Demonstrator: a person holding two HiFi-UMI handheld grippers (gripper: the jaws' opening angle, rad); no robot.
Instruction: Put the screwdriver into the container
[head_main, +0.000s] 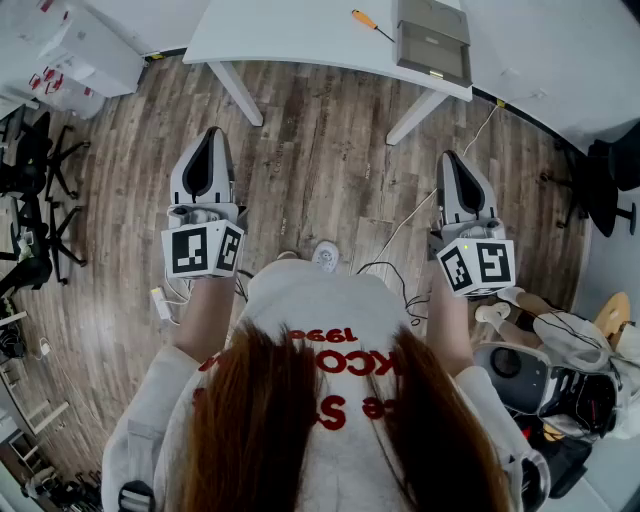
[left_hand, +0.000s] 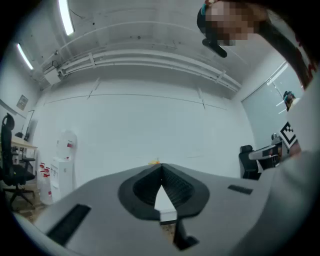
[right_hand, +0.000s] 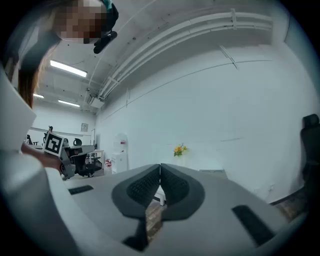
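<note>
In the head view the screwdriver (head_main: 365, 20), with an orange handle, lies on the white table (head_main: 300, 35) at the far side. Right beside it stands the grey container (head_main: 432, 38). Both grippers hang over the wooden floor, well short of the table and far from both objects. The left gripper (head_main: 212, 135) points toward the table with its jaws together and nothing between them. The right gripper (head_main: 448, 158) is held the same way, its jaws shut and empty. In the left gripper view the gripper (left_hand: 161, 166) has its tips meeting; in the right gripper view that gripper (right_hand: 160, 165) does too.
White table legs (head_main: 240, 95) stand ahead on the floor. Cables (head_main: 400, 235) trail across the boards near the person's feet. Black office chairs (head_main: 35, 165) stand at the left, with a stool and gear (head_main: 560, 370) at the right. A water dispenser (left_hand: 65, 160) stands by the wall.
</note>
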